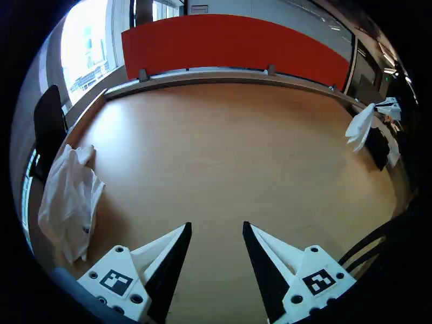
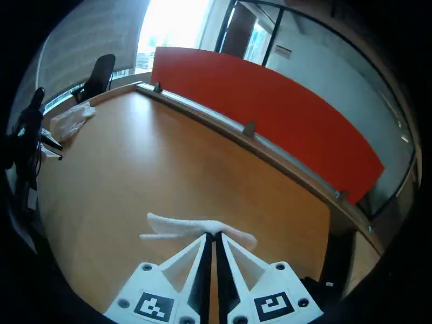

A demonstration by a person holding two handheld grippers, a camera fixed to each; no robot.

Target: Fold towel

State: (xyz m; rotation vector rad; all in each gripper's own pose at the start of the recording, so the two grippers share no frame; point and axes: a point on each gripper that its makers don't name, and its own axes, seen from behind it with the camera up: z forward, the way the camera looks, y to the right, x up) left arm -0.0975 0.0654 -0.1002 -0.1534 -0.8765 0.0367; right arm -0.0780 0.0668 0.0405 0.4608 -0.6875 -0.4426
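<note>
A small white towel (image 2: 189, 227) is pinched at its upper edge between the fingers of my right gripper (image 2: 214, 237), which is shut on it; the cloth spreads to both sides of the fingertips. In the left gripper view the same towel (image 1: 360, 127) hangs bunched above the far right side of the wooden table (image 1: 232, 156), held from above by the right gripper (image 1: 390, 107). My left gripper (image 1: 216, 231) is open over the near edge of the table, with nothing between its fingers and well apart from the towel.
A crumpled white plastic bag (image 1: 69, 201) lies on the table's left edge, also seen as the bag (image 2: 73, 120). A red partition (image 1: 232, 46) lines the far side. A black chair (image 1: 48, 127) stands by the window. Dark gear (image 1: 380, 146) sits at the right edge.
</note>
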